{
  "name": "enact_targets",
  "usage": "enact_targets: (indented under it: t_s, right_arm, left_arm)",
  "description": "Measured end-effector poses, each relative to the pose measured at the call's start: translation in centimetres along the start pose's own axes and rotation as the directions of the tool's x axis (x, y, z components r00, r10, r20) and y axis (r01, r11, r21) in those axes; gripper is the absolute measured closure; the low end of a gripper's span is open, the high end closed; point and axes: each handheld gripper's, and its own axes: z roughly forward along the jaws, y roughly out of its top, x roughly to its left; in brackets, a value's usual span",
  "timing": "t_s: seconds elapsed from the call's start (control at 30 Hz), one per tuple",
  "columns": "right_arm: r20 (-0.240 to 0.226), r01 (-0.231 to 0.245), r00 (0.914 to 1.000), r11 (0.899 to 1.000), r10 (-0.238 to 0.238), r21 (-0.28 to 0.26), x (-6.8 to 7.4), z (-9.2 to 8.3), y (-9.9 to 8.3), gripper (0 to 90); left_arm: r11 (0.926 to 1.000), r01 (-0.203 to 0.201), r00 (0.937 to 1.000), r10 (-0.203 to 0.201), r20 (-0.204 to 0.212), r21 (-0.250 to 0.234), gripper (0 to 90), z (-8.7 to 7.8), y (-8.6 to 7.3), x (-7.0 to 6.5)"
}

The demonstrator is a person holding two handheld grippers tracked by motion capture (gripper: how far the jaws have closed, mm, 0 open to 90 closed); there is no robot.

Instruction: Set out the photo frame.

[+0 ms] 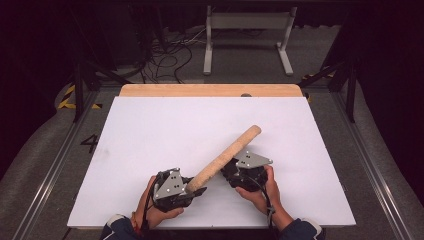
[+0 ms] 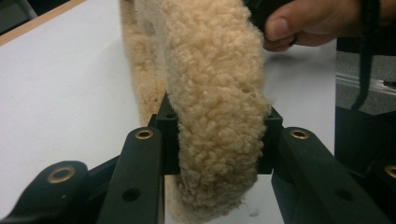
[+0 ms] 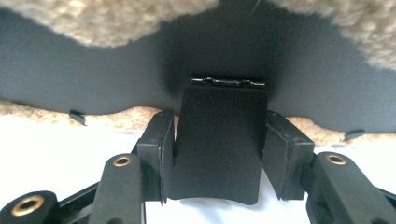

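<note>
A tan fleece roll [image 1: 227, 156] lies slanted over the white table [image 1: 150, 130], its far end pointing up and right. My left gripper [image 1: 192, 190] is shut on the near end; in the left gripper view the woolly fleece [image 2: 215, 84] bulges between both pads of the left gripper [image 2: 218, 135]. My right gripper [image 1: 231, 167] sits beside the roll's middle on its right. In the right gripper view a black strap [image 3: 219, 158] with a clip at its top stands between the pads of the right gripper [image 3: 219, 144], which press on its sides. Behind it are a dark backing [image 3: 93, 70] and fleece edges [image 3: 93, 18].
A wooden strip [image 1: 210, 90] runs along the table's far edge. Beyond it on the floor stand a white metal frame [image 1: 247, 35] and loose cables [image 1: 165, 55]. Metal rails flank the table. The person's right hand [image 2: 308, 23] shows close behind the roll.
</note>
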Motion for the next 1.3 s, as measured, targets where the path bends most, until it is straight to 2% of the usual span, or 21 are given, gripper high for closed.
enact_targets:
  t_s: [0.1,0.27,0.4,0.5,0.57,0.6,0.63,0.7,0.77,0.8,0.87,0.9,1.0,1.03,1.1,1.13,1.17,1.2,1.3]
  right_arm:
    - [-0.026,0.027,0.9993,1.0,-0.026,0.007,-0.6,0.3,0.4,48.8]
    - [-0.069,0.043,0.9968,0.998,-0.041,0.039,-1.0,1.2,0.4,49.0]
    - [-0.088,0.013,0.9961,0.999,-0.01,0.041,-1.4,1.1,0.2,48.1]
    - [-0.104,-0.008,0.9945,0.998,0.014,0.062,-1.5,0.2,0.3,43.5]
    - [-0.095,-0.04,0.9943,0.995,0.049,0.086,-1.9,-0.7,0.5,43.8]
    - [-0.095,-0.04,0.9943,0.995,0.049,0.086,-1.9,-0.7,0.5,43.8]
    - [-0.108,-0.056,0.992,0.995,0.065,0.083,-2.1,-1.3,0.6,44.7]
    - [-0.125,-0.133,0.9818,0.988,0.143,0.083,-2.6,-2.6,0.9,45.7]
    - [-0.144,-0.211,0.9648,0.975,0.22,0.075,-3.1,-3.9,1.3,45.7]
    - [-0.145,-0.253,0.9541,0.964,0.262,0.077,-3.2,-4.4,1.5,45.6]
    - [-0.175,-0.326,0.9266,0.943,0.333,0.067,-3.5,-5.2,2.0,44.7]
    - [-0.172,-0.347,0.9195,0.935,0.354,0.067,-3.4,-5.5,2.3,44.4]
    - [-0.197,-0.38,0.9016,0.923,0.385,0.062,-3.3,-6.2,3.0,43.4]
    - [-0.187,-0.393,0.8986,0.918,0.397,0.06,-3.3,-6.3,3.3,42.5]
    - [-0.204,-0.424,0.8808,0.904,0.427,0.06,-3.2,-6.5,3.8,41.1]
    - [-0.2,-0.43,0.8788,0.901,0.433,0.061,-3.1,-6.5,3.9,40.1]
    - [-0.205,-0.441,0.8728,0.896,0.443,0.059,-3.0,-6.4,4.1,39.6]
    - [-0.215,-0.455,0.8628,0.888,0.458,0.064,-3.0,-6.4,4.3,38.7]
    - [-0.205,-0.475,0.8528,0.877,0.48,0.078,-2.8,-5.7,4.8,36.4]
  left_arm:
    - [1.0,0.002,1.0,-0.002,0.007,0.0,65.3,0.3,0.1,-0.3]
    - [1.0,0.006,0.9999,-0.006,0.012,0.007,64.7,0.7,0.0,-0.6]
    - [0.9998,0.002,0.9999,-0.002,0.016,0.02,63.6,1.0,0.0,-0.9]
    - [0.9997,0.01,0.9997,-0.011,0.023,0.023,61.8,1.3,-0.1,-1.1]
    - [0.9996,0.022,0.9994,-0.022,0.027,0.02,61.6,1.3,-0.1,-1.0]
    - [0.9996,0.022,0.9994,-0.022,0.027,0.02,61.4,1.3,-0.1,-1.0]
    - [0.9995,0.022,0.9993,-0.023,0.031,0.023,61.4,1.3,-0.1,-1.0]
    - [0.9988,0.04,0.998,-0.041,0.048,0.029,59.9,1.5,-0.1,-1.1]
    - [0.9985,0.045,0.9969,-0.047,0.064,0.03,58.1,1.5,-0.1,-1.1]
    - [0.9976,0.058,0.9952,-0.061,0.077,0.038,57.6,1.5,-0.1,-0.9]
    - [0.9969,0.063,0.9926,-0.068,0.101,0.048,55.0,1.7,-0.2,-0.8]
    - [0.9969,0.06,0.9927,-0.065,0.102,0.051,54.5,1.7,-0.2,-0.8]
    - [0.9966,0.044,0.9931,-0.051,0.106,0.069,52.9,1.8,-0.1,-0.9]
    - [0.9967,0.045,0.993,-0.052,0.106,0.067,52.5,1.8,-0.2,-0.9]
    - [0.9962,0.041,0.9927,-0.049,0.11,0.077,51.6,1.9,-0.2,-1.0]
    - [0.9964,0.035,0.9932,-0.044,0.108,0.078,51.5,1.9,-0.2,-1.0]
    - [0.9966,0.037,0.9929,-0.045,0.11,0.073,51.4,1.9,-0.2,-1.0]
    - [0.9967,0.033,0.9929,-0.041,0.111,0.074,51.0,2.0,-0.2,-1.1]
    - [0.9965,0.037,0.9923,-0.045,0.116,0.075,48.1,2.2,0.0,-1.4]
